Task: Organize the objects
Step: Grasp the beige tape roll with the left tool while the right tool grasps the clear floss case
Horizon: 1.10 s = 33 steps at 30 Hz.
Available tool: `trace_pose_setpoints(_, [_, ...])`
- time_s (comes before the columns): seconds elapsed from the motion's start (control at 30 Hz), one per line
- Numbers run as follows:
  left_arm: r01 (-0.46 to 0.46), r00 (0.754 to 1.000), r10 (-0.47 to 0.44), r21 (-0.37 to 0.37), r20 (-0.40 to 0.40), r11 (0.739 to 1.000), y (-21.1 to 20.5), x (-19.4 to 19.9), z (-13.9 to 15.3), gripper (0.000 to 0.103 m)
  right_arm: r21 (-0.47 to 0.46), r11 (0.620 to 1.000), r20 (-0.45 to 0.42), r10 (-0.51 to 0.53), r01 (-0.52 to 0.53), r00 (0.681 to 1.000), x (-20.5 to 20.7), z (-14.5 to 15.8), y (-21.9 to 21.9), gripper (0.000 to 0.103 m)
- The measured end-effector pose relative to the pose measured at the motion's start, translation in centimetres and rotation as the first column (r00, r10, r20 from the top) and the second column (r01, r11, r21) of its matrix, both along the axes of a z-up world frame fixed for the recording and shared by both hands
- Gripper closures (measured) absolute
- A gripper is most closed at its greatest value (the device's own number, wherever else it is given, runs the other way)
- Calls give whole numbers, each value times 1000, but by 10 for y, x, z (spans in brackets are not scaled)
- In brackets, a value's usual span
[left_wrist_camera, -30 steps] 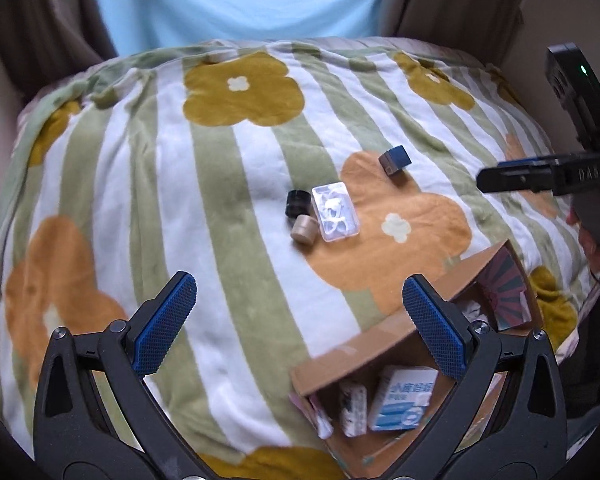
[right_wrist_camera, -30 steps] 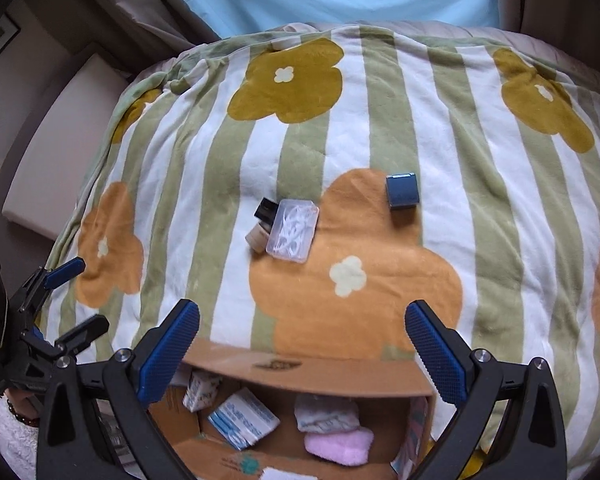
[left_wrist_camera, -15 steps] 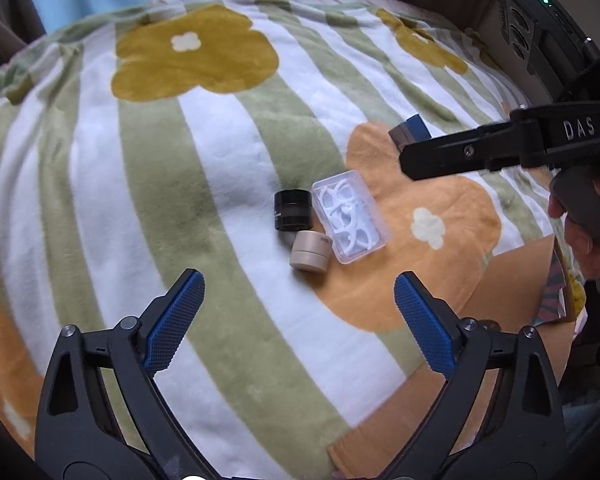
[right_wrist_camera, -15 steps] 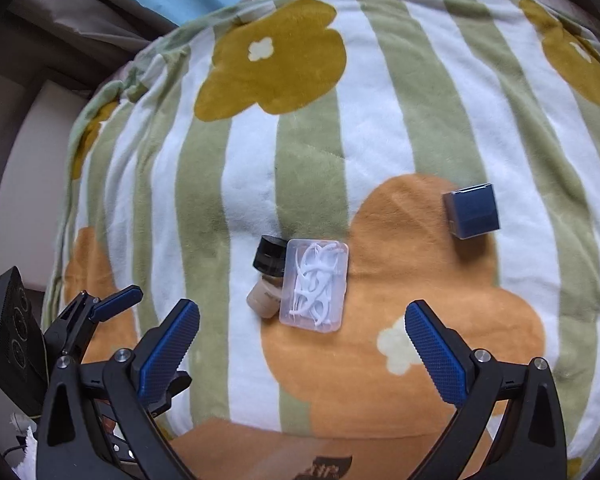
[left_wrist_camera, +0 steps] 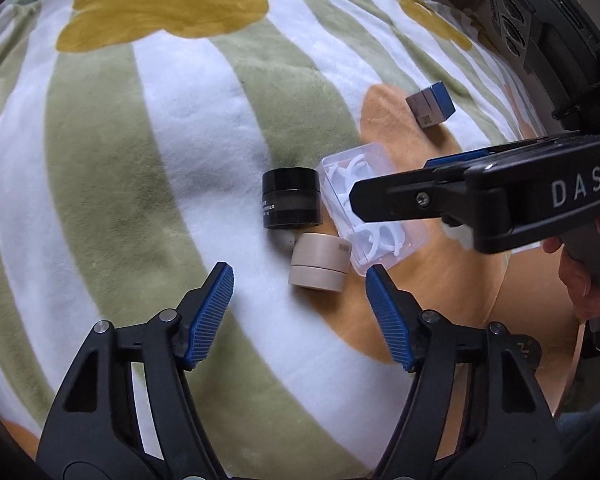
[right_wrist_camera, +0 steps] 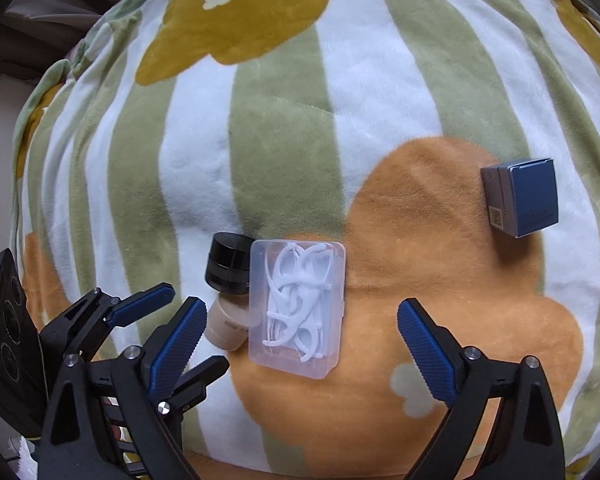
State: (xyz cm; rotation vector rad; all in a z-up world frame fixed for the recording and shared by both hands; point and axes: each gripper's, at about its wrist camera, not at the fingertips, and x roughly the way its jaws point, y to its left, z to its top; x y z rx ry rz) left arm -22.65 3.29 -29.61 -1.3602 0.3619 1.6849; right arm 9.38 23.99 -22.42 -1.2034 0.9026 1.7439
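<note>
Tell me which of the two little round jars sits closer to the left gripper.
The beige jar, just ahead of the open left gripper. The black jar sits beyond it, farther away.

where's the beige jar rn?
Right wrist view, lower left: beige jar lies on the blanket, against the clear floss-pick box and just below the black jar.
</note>
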Motion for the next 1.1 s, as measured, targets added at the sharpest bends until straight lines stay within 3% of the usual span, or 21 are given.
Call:
trace_pose_setpoints(0.33, [32,999,-32,-3,28,999,11,-2,-17,47,-9,998,34,67,-67,997,3,-22,8,26])
trace_pose_setpoints(0.53, [38,999,-38,3,24,999,15,-2,-18,54,15,994,67,109,-110,992,6,-25,9,30])
trace_pose_setpoints(0.7, [53,998,-53,10,29,999,19,0,-19,73,12,993,56,120,-120,991,9,-24,10,45])
trace_pose_setpoints(0.77, [61,998,-61,6,26,998,21,1,-20,73,-4,993,36,117,-117,992,10,-23,12,50])
trace_pose_setpoints(1.1, [42,998,-43,9,37,999,18,1,-15,73,-17,998,-23,60,-60,998,26,-10,19,50])
